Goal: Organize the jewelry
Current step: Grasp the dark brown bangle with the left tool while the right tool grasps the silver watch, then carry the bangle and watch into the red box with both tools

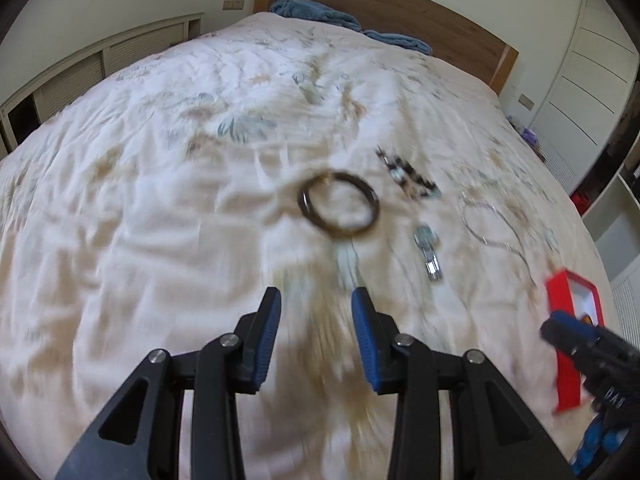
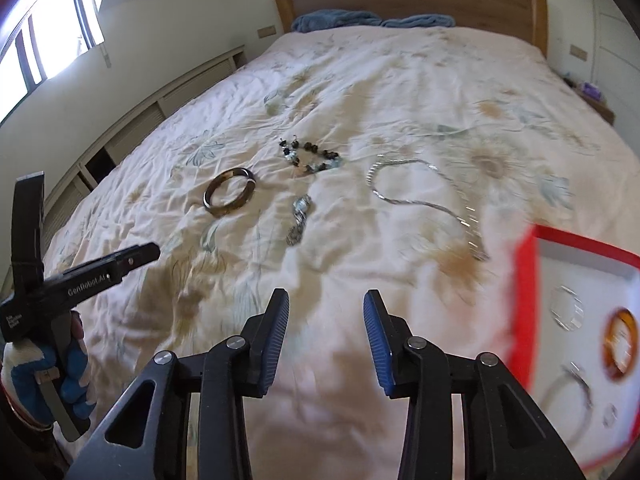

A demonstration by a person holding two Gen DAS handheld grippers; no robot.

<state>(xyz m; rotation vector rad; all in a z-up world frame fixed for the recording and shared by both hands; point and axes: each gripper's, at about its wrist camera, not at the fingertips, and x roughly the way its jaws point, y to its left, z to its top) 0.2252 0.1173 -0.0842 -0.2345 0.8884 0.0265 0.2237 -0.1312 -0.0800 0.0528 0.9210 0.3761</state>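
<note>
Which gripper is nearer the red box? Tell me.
Right. The right gripper hovers just beside the red box, open and empty. The left gripper is farther off, facing the brown bangle, also empty.

Red tray motion-blurred, cut off at right edge.

**Words You Can Read**

In the right wrist view, at the left of the frame, the black side of the left tongs has white letters that say "GenRobot.AI". Lower down on the same tool there is more small white print, too tiny to read.

In the left wrist view, at the lower right, the right tongs show blurry letters that cannot be read.
</note>
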